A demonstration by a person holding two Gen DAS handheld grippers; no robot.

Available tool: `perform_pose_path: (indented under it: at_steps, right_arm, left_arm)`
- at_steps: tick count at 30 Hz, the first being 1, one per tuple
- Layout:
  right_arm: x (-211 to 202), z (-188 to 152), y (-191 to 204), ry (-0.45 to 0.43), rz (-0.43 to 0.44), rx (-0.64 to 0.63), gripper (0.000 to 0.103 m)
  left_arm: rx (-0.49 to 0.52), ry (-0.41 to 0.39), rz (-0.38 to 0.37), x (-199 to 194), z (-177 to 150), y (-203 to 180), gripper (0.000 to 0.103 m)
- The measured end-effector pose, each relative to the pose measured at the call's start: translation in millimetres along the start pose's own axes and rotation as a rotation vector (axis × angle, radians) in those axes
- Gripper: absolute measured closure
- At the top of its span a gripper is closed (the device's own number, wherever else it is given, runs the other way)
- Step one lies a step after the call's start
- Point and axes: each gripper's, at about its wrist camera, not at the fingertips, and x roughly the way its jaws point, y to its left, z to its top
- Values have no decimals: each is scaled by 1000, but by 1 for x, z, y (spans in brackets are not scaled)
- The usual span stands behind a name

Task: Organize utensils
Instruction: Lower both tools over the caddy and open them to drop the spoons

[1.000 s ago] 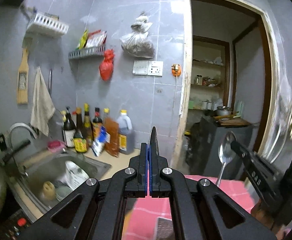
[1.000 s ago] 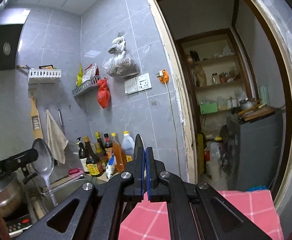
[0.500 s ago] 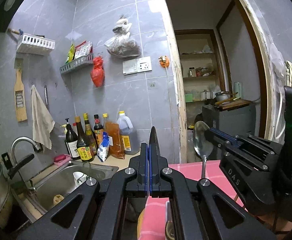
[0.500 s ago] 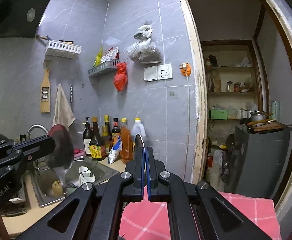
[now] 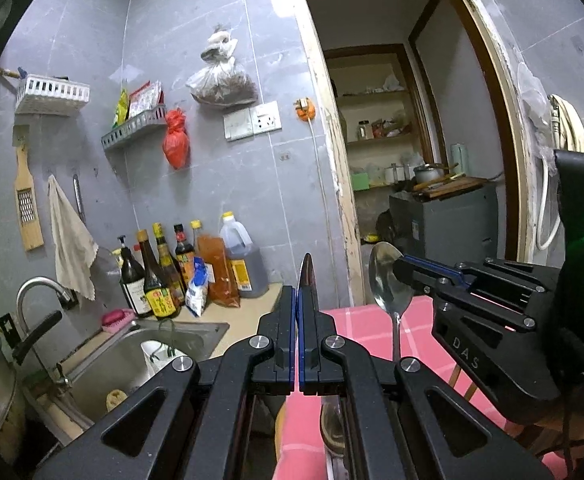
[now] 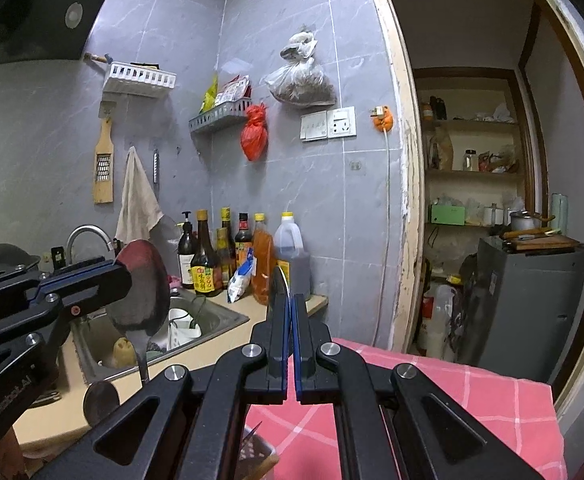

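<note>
My left gripper (image 5: pixel 298 300) is shut on a metal spoon (image 5: pixel 307 276), seen edge-on with its bowl sticking up past the fingertips. The right wrist view shows that gripper (image 6: pixel 121 280) at the left and the spoon's (image 6: pixel 141 292) round bowl up, handle hanging down. My right gripper (image 6: pixel 290 304) is shut on a second spoon (image 6: pixel 280 280), also edge-on. In the left wrist view that gripper (image 5: pixel 402 268) comes in from the right, pinching its spoon (image 5: pixel 390 284) upright by the bowl. Both are held above a pink checked cloth (image 5: pixel 356 320).
A steel sink (image 5: pixel 131 360) with a tap (image 5: pixel 39 292) and dishes lies to the left. Sauce bottles (image 5: pixel 163 280) and an oil jug (image 5: pixel 243 260) stand against the tiled wall. A doorway (image 6: pixel 492 200) opens at the right. A slotted holder (image 6: pixel 251 446) shows under the right gripper.
Both grippers have moved closer together, each keeping its spoon. The views have tilted up and shifted; the other gripper now looms larger in each view.
</note>
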Motion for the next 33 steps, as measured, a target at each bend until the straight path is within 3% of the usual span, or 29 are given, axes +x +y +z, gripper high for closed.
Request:
perform_pose_path:
  at_steps: [16,21,33]
  right_arm:
    - [-13,0,-4,53,59,17,99]
    - [-18,1,-6,73,74,27,96]
    - [-18,-3,-11,127,77,73,94]
  left_arm:
    - [-131,137,-130,-3,-13,10,102]
    - [-201,173,-144,-4,-14,20,101]
    - [-233,203,-171,-2,-13,24,99]
